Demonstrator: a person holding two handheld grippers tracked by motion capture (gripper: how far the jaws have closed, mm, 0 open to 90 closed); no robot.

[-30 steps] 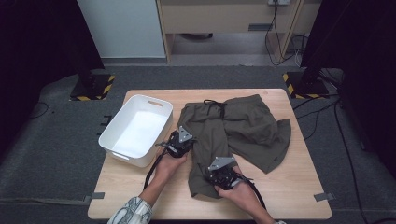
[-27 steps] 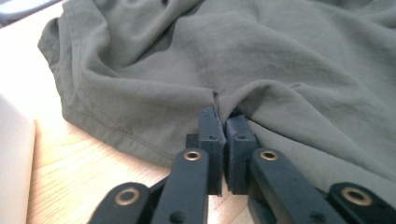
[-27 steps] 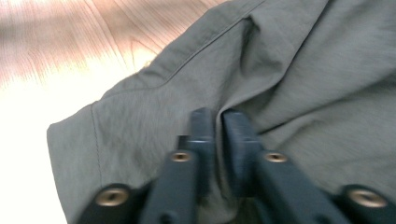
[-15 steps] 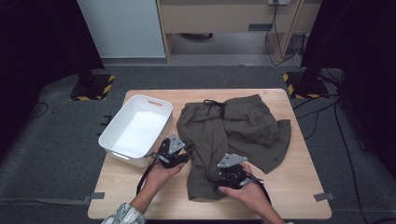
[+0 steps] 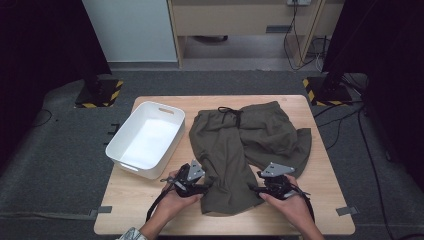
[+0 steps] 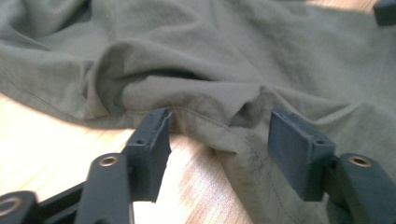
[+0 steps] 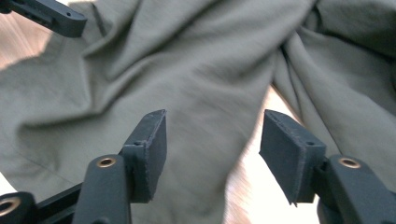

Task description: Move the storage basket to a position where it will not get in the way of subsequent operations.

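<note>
On your left, the white bin [image 5: 145, 140] stands at the table's left edge, and its tall near wall is close beside the left gripper [image 5: 204, 188]; you cannot pass to the far left at table height without going over this wall. Between the two grippers lies the folded leg of the olive shorts [image 5: 240, 145], so the direct way from one to the other is across cloth. The right gripper [image 5: 256, 190] has bare wooden table [image 5: 320, 200] to its right and toward the near edge, free to pass. The far right part of the table is covered by the shorts almost to the edge. A narrow bare strip stays along the near edge.
</note>
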